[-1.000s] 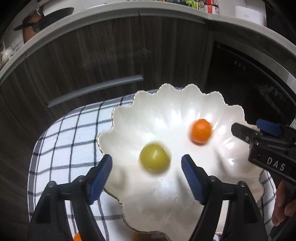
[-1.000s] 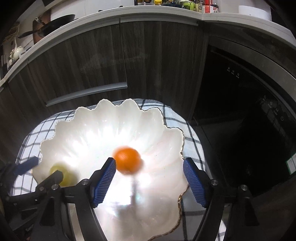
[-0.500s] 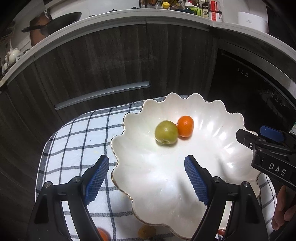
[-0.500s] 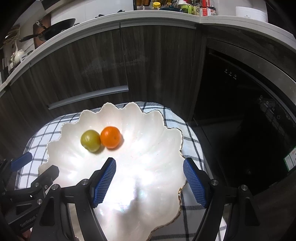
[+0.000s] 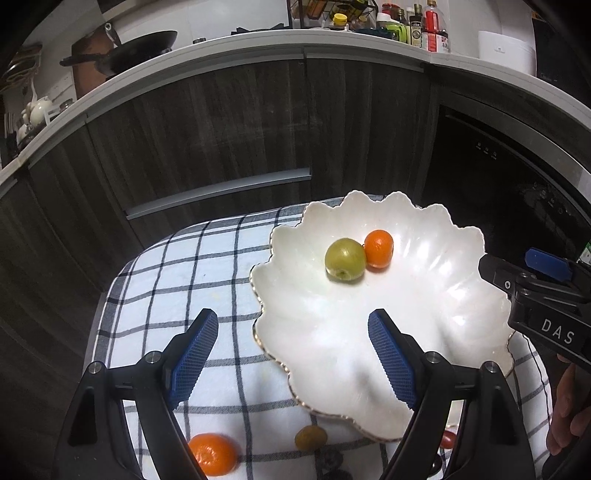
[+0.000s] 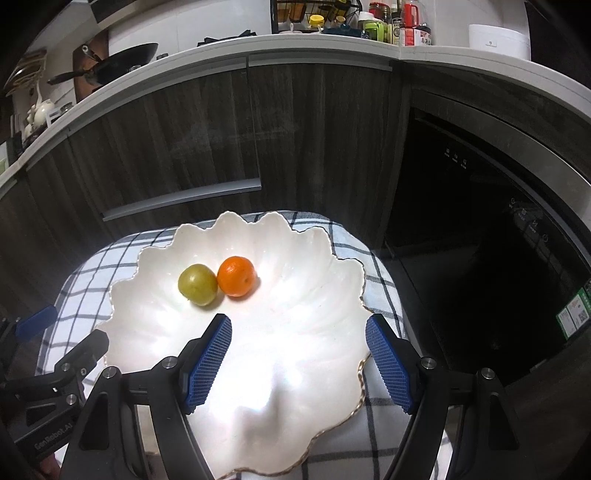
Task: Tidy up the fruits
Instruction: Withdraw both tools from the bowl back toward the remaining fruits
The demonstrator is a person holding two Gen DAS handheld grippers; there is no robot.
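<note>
A white scalloped bowl [image 5: 461, 295] [image 6: 155, 321] rests on a checked cloth. Inside it a green fruit [image 5: 345, 259] [image 6: 197, 284] touches an orange tangerine [image 5: 378, 248] [image 6: 236, 276]. My left gripper [image 5: 295, 354] stands open over the bowl's near left rim, nothing between its blue pads. My right gripper [image 6: 299, 363] is open above the bowl's near part, also empty; its black body [image 5: 535, 291] shows at the right of the left wrist view. On the cloth near the front lie another tangerine [image 5: 212, 458], a small brownish fruit [image 5: 311, 437] and a small red fruit [image 5: 448, 439].
The checked cloth [image 5: 177, 288] covers a small rounded table. Dark wood cabinets [image 5: 221, 140] and a black appliance [image 6: 480, 221] stand behind it. A counter above holds a pan [image 5: 136, 51] and bottles [image 5: 417, 26]. A person's fingers [image 5: 565, 413] show at the right edge.
The green fruit and the tangerine rolled together in the bowl and came to rest touching. Both grippers drew back and up, so more of the cloth and the loose fruits came into view.
</note>
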